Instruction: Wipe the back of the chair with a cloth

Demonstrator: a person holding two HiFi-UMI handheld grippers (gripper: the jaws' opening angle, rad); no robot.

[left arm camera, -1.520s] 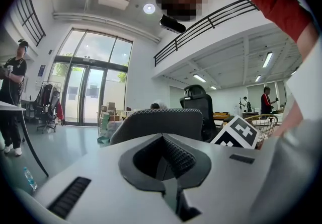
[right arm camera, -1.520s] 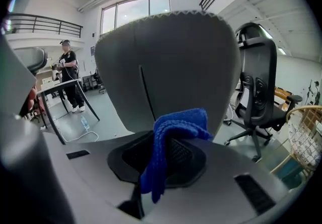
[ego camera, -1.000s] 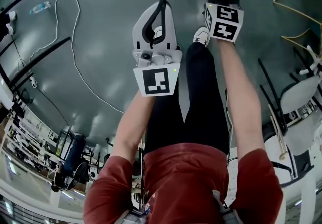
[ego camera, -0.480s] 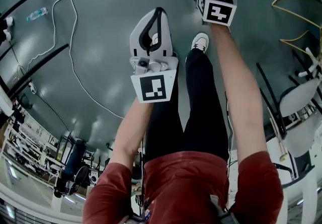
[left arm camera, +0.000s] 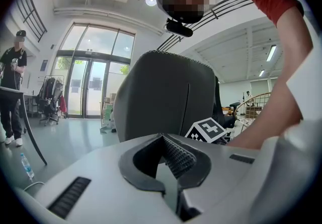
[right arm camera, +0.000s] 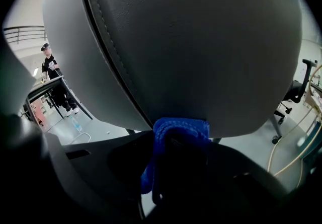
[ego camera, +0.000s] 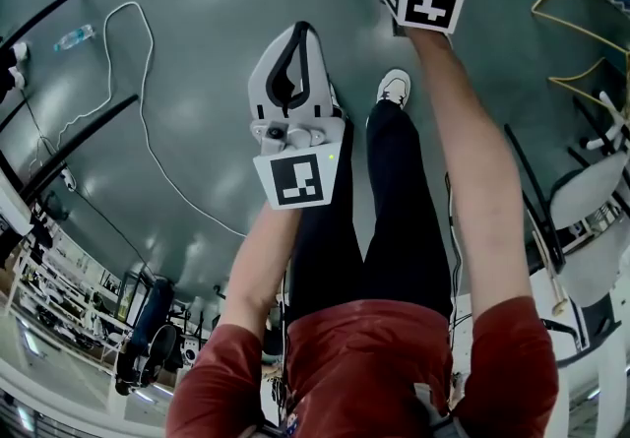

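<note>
Cloth (right arm camera: 177, 128) at chair back (right arm camera: 201, 42).
Right claw (right arm camera: 176, 140) clamps the blue cloth against the padded back; left claw (left arm camera: 168, 150) closed, empty. Cloth judged soft, light; best held by its bunched fold.

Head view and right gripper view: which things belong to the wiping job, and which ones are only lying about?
Belong to the job:
blue cloth, clamped in the jaws of the right gripper
chair back, right in front of the cloth

Only lying about:
water bottle on the floor
white cable on the floor
white chair at the side
</note>
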